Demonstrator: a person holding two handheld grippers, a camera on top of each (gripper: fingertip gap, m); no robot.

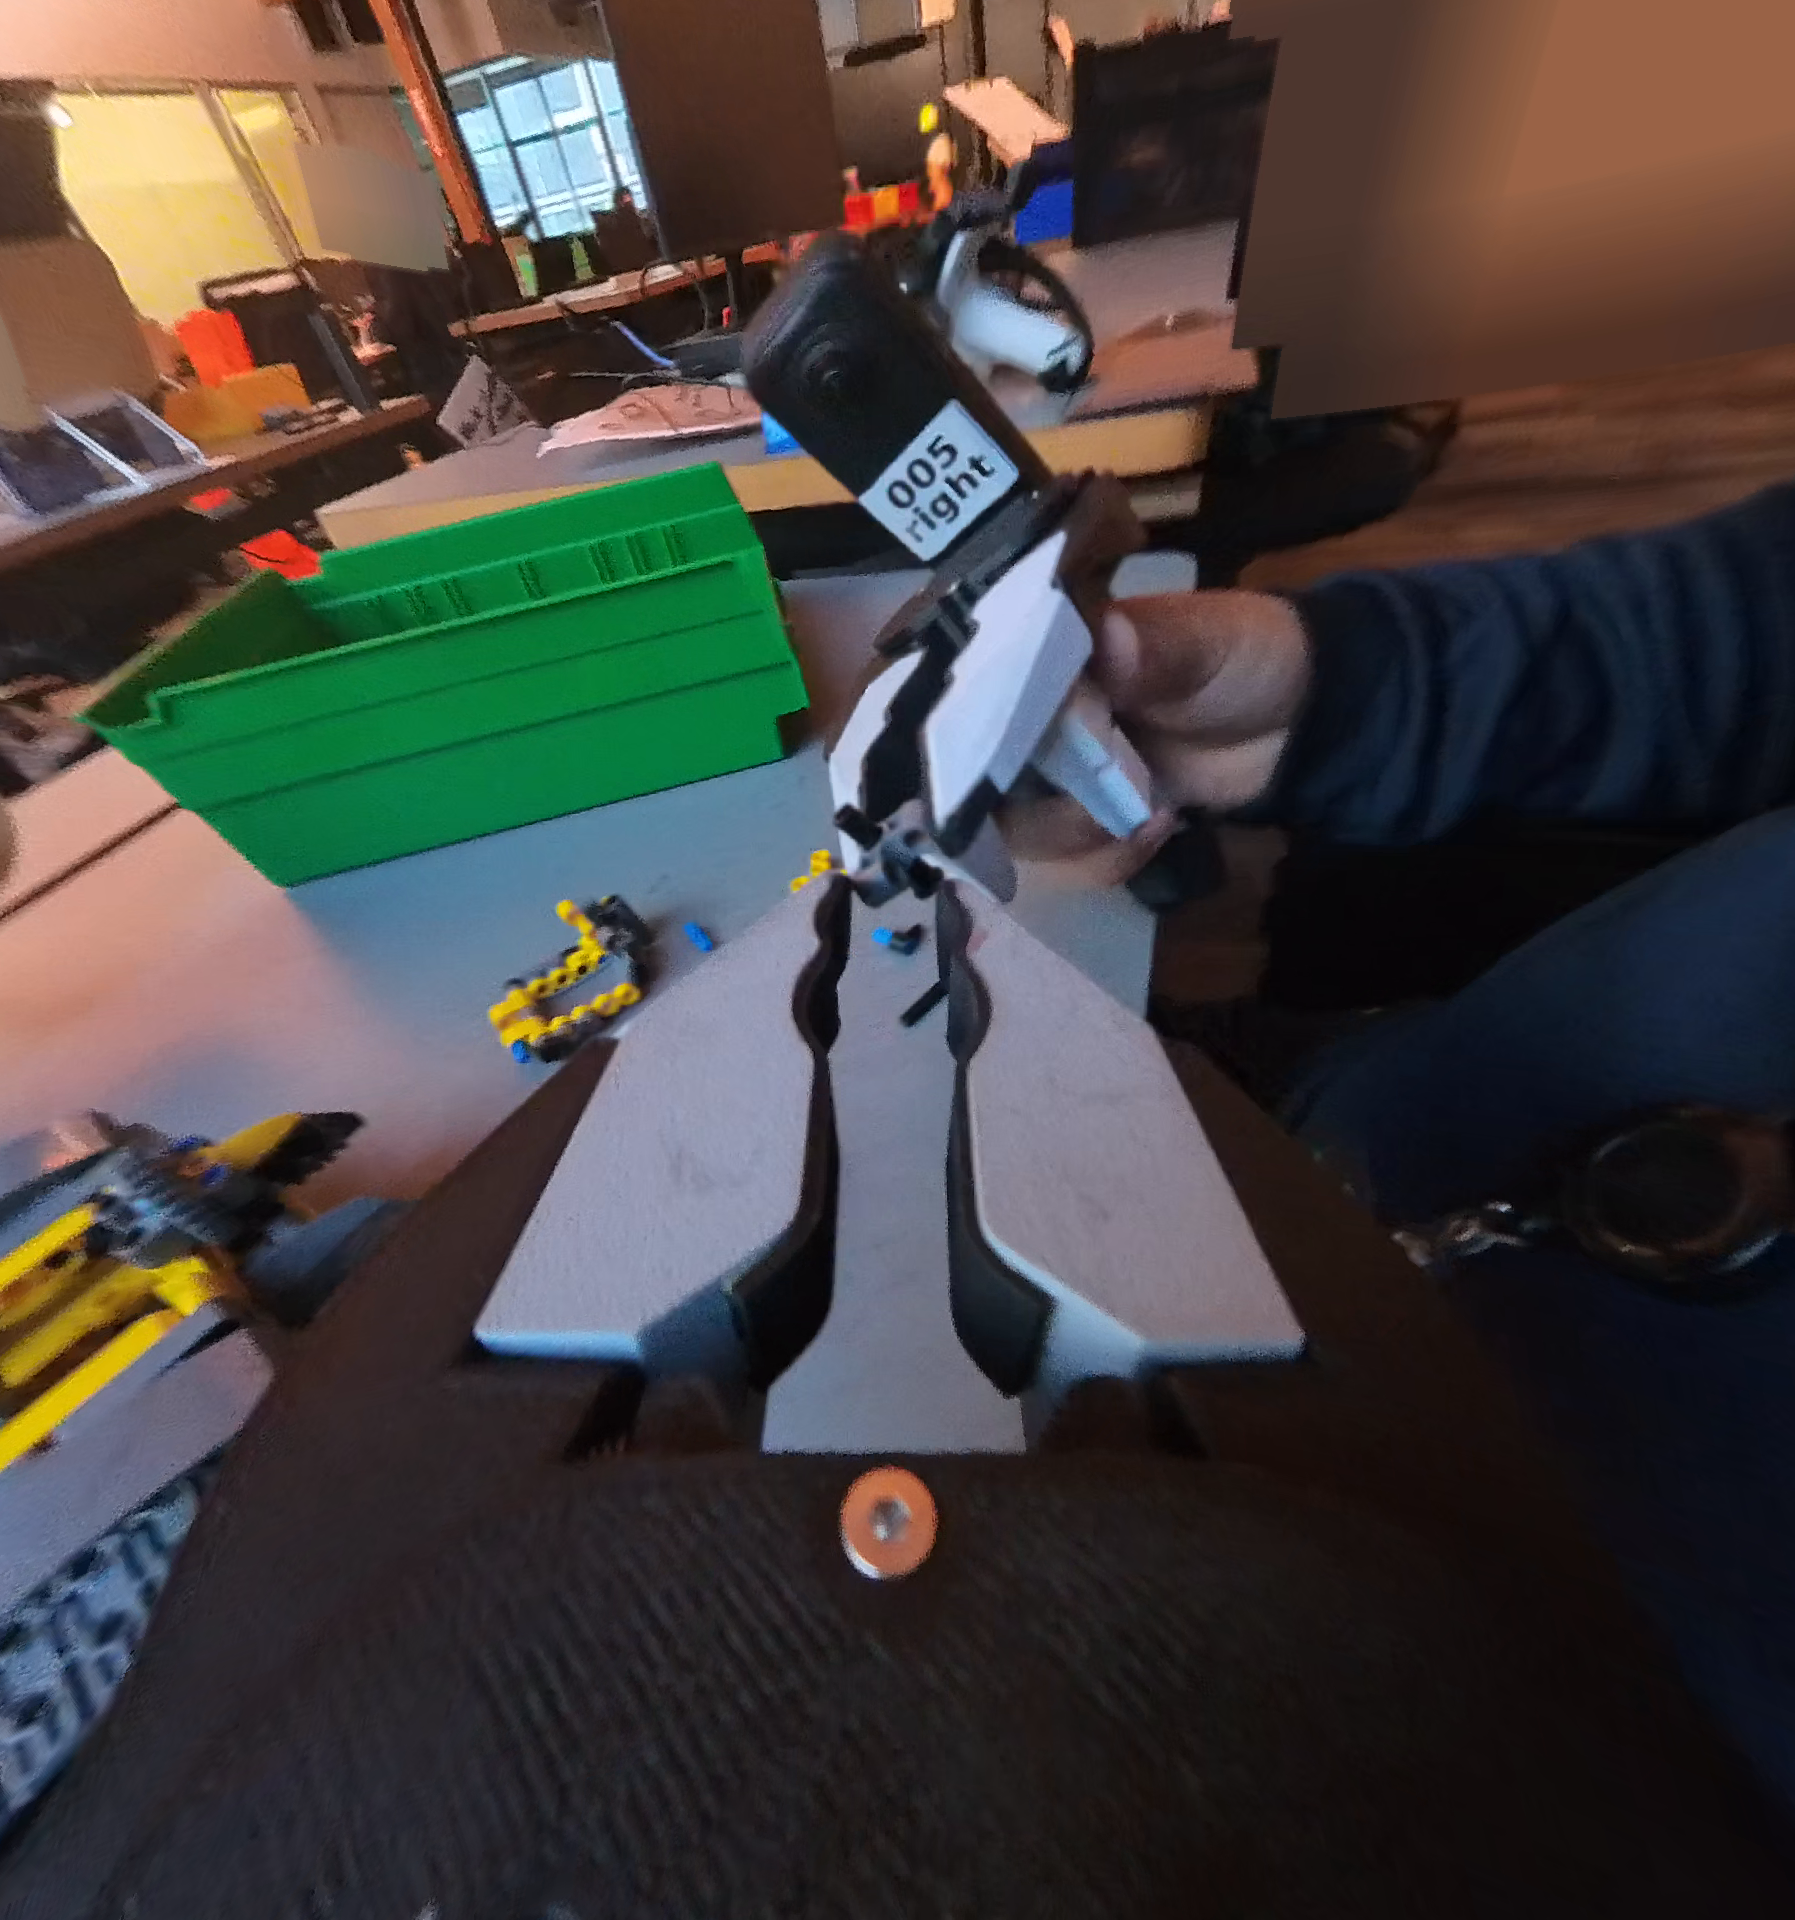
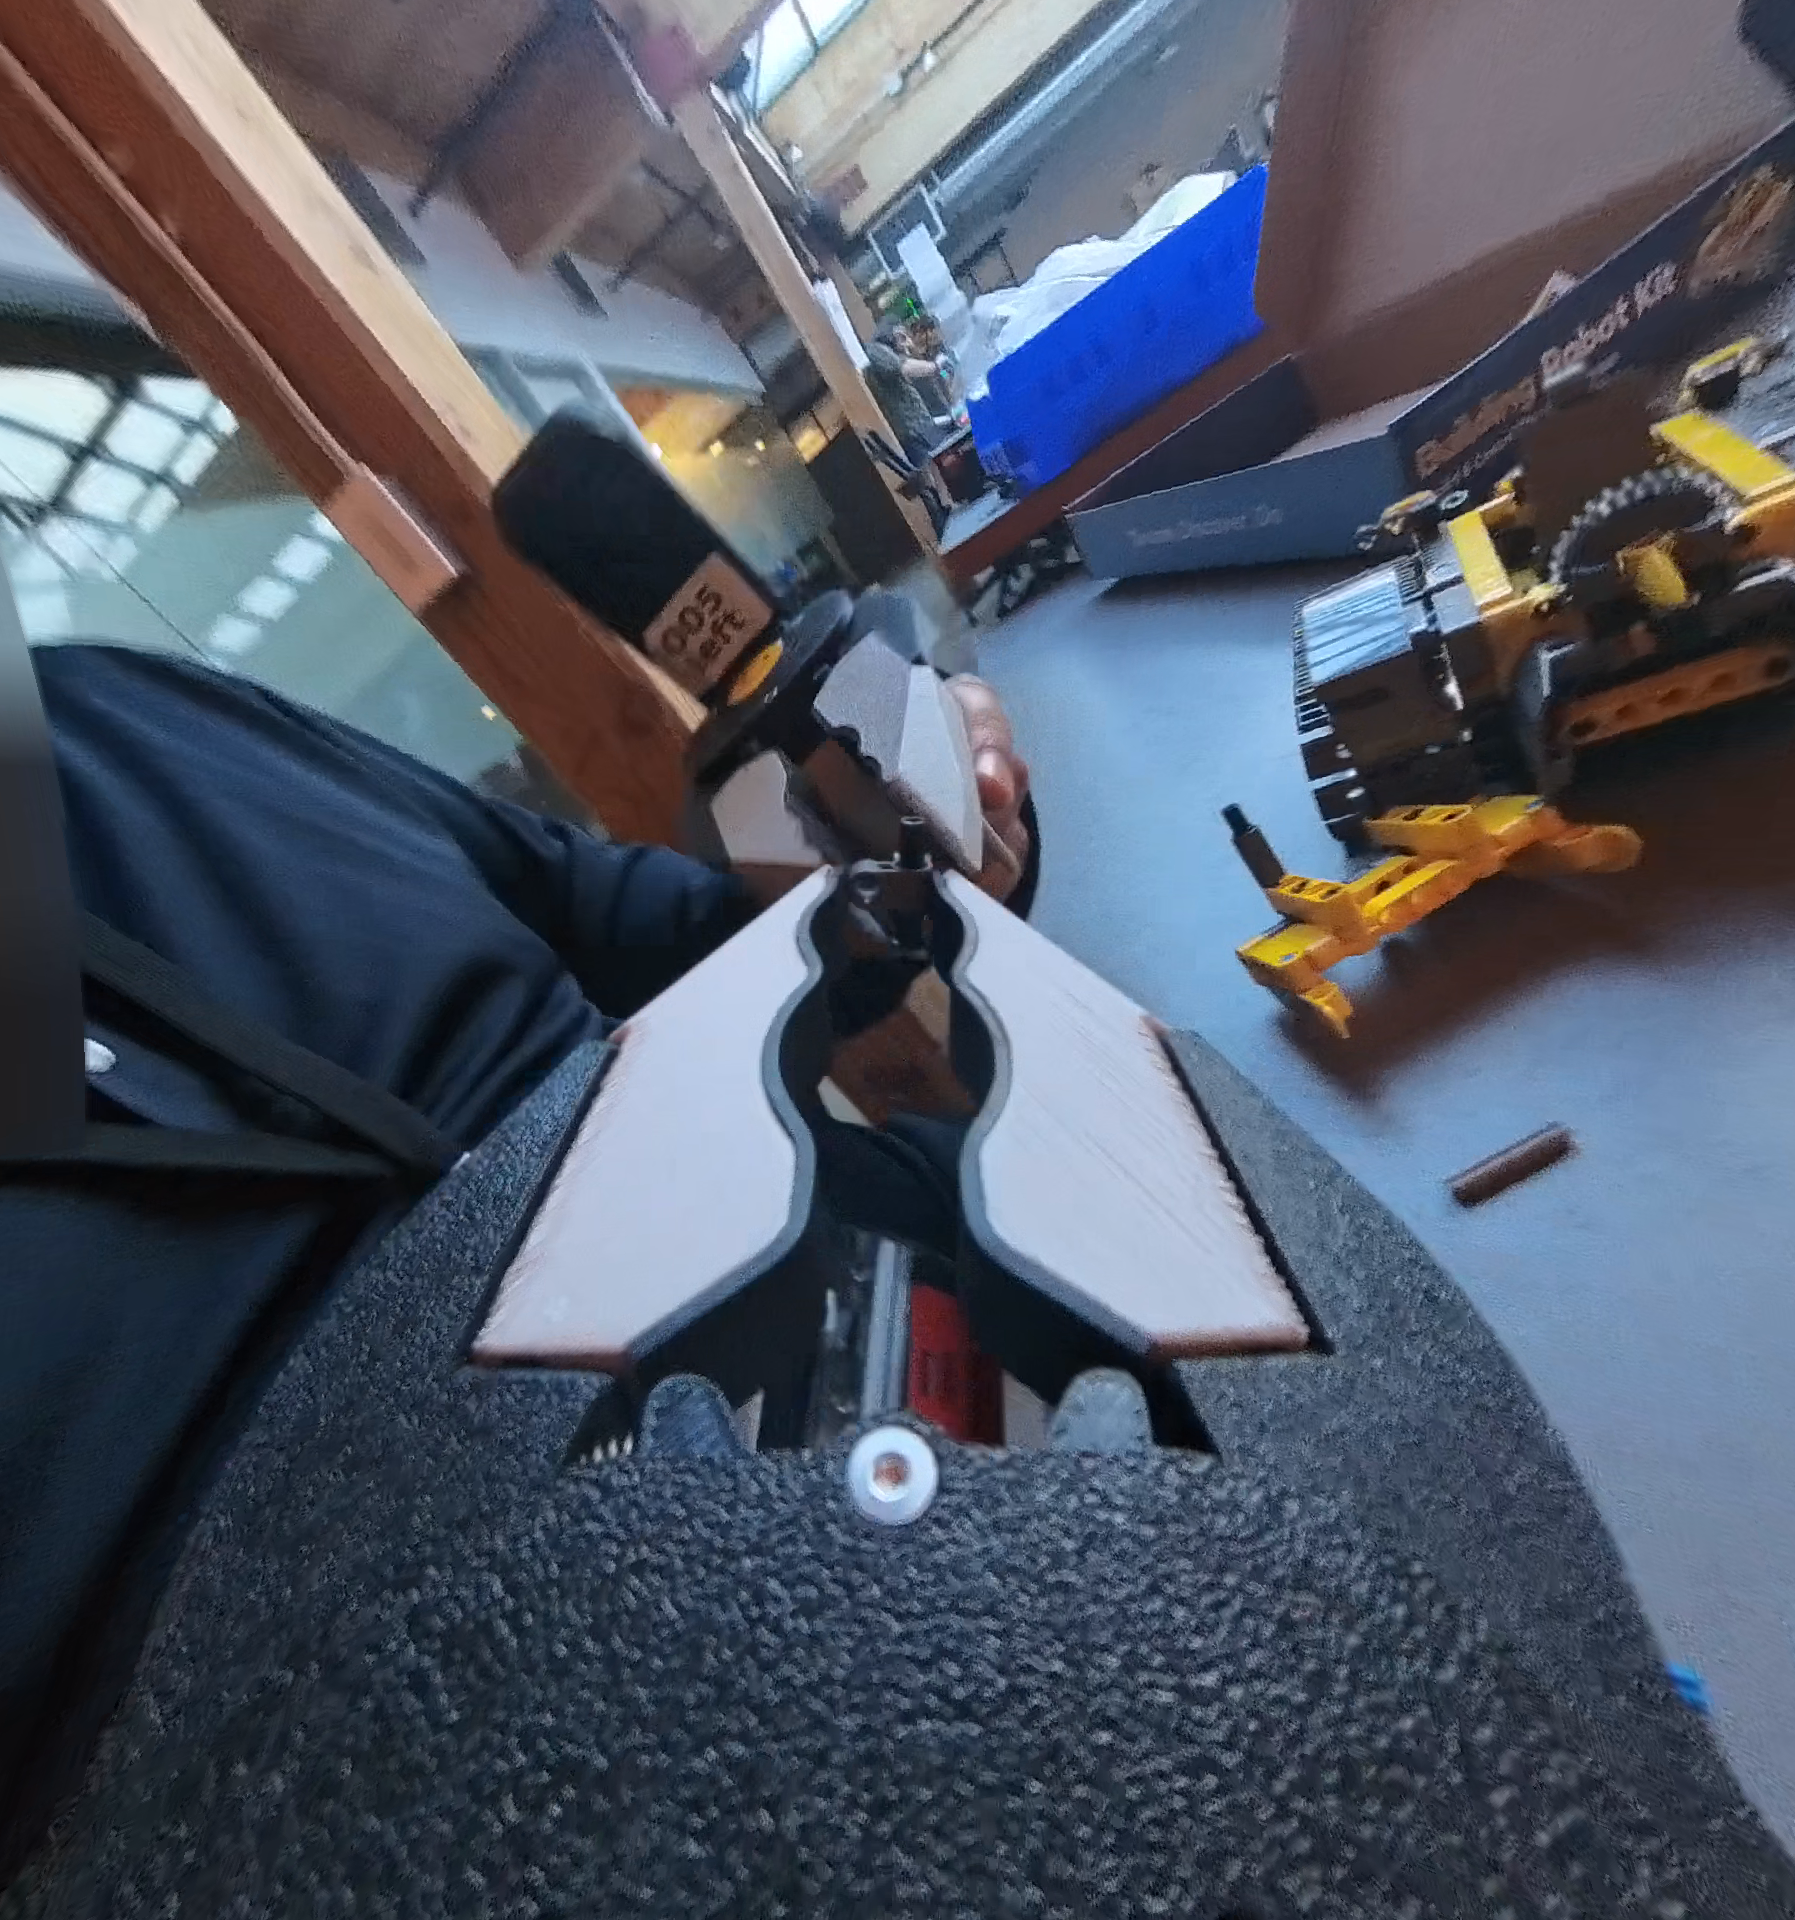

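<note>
My left gripper (image 1: pixel 891 894) and my right gripper (image 2: pixel 888 888) meet tip to tip above the grey table (image 1: pixel 249 987), near its edge. A small black and grey toy connector piece (image 1: pixel 888 871) sits between the tips of both; it also shows in the right wrist view (image 2: pixel 898 878). Each gripper's jaws stand narrow and closed on it. The right gripper (image 1: pixel 888 831) comes down from above in the left wrist view, held by a hand. The left gripper (image 2: pixel 908 831) faces mine in the right wrist view.
A green bin (image 1: pixel 457 665) stands behind. A yellow toy frame (image 1: pixel 571 987), blue pins (image 1: pixel 701 935) and a black pin (image 1: pixel 924 1003) lie on the table. A yellow and black toy vehicle (image 2: pixel 1599 623), a yellow arm (image 2: pixel 1392 894), a brown axle (image 2: pixel 1511 1164) and a dark box (image 2: pixel 1599 343) lie right. The grippers are tip to tip, or close to it. The brown axle (image 2: pixel 1511 1164) is about 12 cm from both grippers' fingertips.
</note>
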